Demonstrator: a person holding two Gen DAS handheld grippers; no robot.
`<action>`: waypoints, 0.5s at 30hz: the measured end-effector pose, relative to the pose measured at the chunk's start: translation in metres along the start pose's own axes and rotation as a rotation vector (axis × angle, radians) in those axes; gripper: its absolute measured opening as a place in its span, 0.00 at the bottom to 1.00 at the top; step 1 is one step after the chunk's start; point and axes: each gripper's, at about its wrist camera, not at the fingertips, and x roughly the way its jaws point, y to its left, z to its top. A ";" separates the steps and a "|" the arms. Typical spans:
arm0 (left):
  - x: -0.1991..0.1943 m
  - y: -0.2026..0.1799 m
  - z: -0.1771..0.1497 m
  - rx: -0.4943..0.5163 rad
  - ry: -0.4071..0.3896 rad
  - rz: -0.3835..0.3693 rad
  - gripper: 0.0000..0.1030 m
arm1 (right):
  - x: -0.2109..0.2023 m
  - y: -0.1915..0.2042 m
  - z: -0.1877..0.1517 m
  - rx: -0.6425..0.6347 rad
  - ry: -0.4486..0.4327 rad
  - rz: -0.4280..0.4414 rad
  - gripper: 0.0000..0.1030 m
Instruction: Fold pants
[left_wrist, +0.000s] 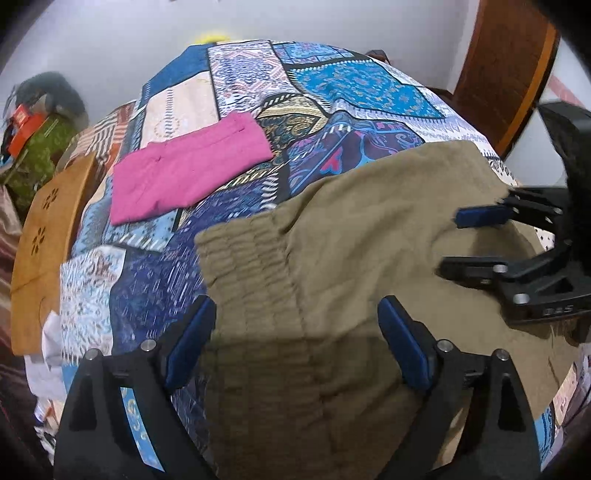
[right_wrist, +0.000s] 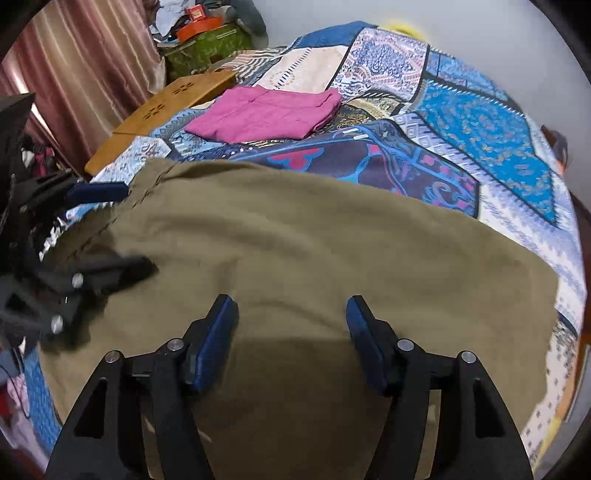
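Olive-khaki pants (left_wrist: 332, 258) lie spread on a patchwork bedspread, the gathered elastic waistband (left_wrist: 243, 254) toward the left. They also fill the right wrist view (right_wrist: 314, 258). My left gripper (left_wrist: 297, 332) is open just above the waistband area, holding nothing. My right gripper (right_wrist: 291, 328) is open above the pants' flat middle, empty. The right gripper shows at the right edge of the left wrist view (left_wrist: 461, 240), and the left gripper at the left edge of the right wrist view (right_wrist: 122, 229).
Folded pink pants (left_wrist: 184, 173) lie on the patchwork bedspread (left_wrist: 369, 85) beyond the khaki ones, also in the right wrist view (right_wrist: 266, 114). A wooden lap table (left_wrist: 40, 251) sits at the bed's left edge. A cluttered green box (right_wrist: 207, 44) and a curtain (right_wrist: 81, 74) stand beyond.
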 end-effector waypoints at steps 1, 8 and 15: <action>-0.003 0.002 -0.003 -0.017 -0.002 -0.005 0.88 | -0.006 -0.001 -0.006 0.018 -0.004 0.007 0.58; -0.024 0.011 -0.026 -0.110 -0.018 -0.019 0.88 | -0.034 0.001 -0.042 0.061 -0.013 -0.030 0.59; -0.053 0.010 -0.039 -0.076 -0.057 0.054 0.88 | -0.058 0.007 -0.078 0.105 -0.059 -0.070 0.59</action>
